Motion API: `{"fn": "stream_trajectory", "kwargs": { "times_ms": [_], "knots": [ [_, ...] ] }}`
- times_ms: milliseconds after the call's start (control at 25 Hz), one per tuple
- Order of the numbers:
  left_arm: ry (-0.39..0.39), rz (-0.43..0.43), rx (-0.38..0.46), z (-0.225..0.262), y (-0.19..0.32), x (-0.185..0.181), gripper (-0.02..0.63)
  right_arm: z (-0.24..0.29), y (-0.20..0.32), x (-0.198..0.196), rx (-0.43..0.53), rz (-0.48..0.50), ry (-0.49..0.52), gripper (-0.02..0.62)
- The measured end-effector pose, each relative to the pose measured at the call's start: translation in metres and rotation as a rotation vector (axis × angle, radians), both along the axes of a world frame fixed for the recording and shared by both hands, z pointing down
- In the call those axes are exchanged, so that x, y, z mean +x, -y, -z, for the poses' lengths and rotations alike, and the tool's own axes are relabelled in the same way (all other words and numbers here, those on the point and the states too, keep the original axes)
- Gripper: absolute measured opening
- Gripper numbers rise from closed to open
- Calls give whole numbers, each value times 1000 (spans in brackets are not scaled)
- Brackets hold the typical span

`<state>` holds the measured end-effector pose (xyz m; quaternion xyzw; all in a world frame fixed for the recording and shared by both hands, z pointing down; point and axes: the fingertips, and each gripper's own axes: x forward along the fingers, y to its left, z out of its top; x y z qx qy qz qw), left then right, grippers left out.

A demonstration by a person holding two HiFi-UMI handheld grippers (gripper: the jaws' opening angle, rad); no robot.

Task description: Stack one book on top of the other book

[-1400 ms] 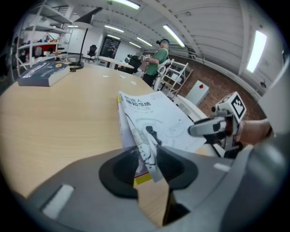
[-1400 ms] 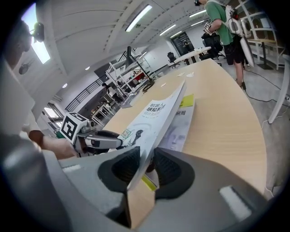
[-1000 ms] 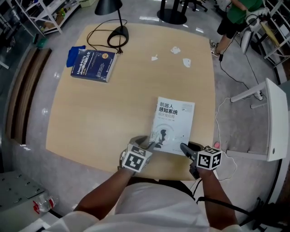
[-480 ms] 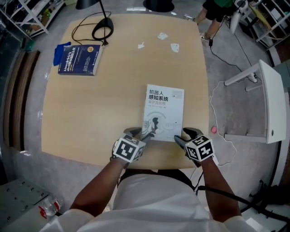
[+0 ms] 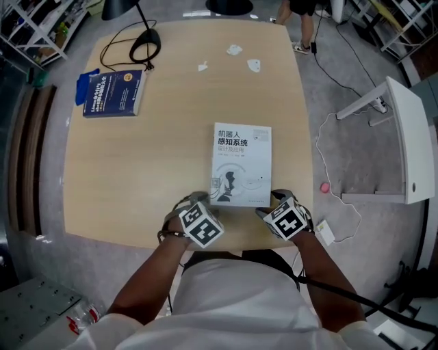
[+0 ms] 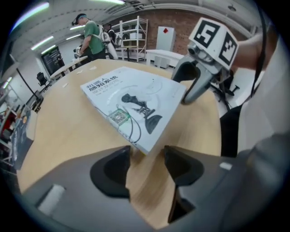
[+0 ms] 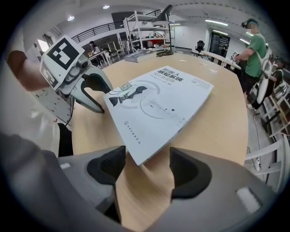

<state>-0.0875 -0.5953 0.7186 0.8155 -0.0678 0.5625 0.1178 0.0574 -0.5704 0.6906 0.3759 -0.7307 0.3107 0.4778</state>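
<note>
I'm looking at a white book (image 5: pixel 241 164) whose cover has black title characters and a grey-and-black figure. The other book (image 5: pixel 113 92) is dark blue with white lettering. The tabletop (image 5: pixel 137 171) is pale wood grain, the lamp (image 5: pixel 116 7) black and the floor (image 5: pixel 342 82) speckled grey.

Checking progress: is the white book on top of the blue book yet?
No, apart. The white book lies closed at the near edge of the table; the blue book lies at its far left corner.
</note>
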Motion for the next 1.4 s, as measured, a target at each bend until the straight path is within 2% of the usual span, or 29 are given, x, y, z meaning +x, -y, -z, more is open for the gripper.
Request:
{"fn": "stream_trajectory", "kwargs": {
  "times_ms": [80, 160, 240, 400, 680, 920, 1160, 1400],
  "knots": [
    [-10, 38, -19, 1, 4, 1, 249, -2, 2, -3, -3, 8, -12, 305],
    [-28, 82, -37, 5, 7, 3, 169, -3, 3, -4, -3, 10, -21, 305],
    [-27, 94, -41, 6, 8, 4, 169, -1, 5, -5, 2, 9, -19, 282],
    [32, 61, 14, 3, 9, 2, 161, 0, 4, -6, -4, 16, -24, 277],
    [111, -11, 16, -1, 11, 1, 153, 1, 4, -6, -19, 48, -36, 267],
    [100, 15, 0, -1, 6, 4, 143, -1, 4, -1, -21, 69, -56, 265],
    [69, 16, 3, -3, 7, 6, 149, -5, 5, 0, -11, 48, -50, 265],
    [39, 23, 23, -5, -1, -13, 164, 10, -14, 15, 43, 11, -135, 265]
  ]
}}
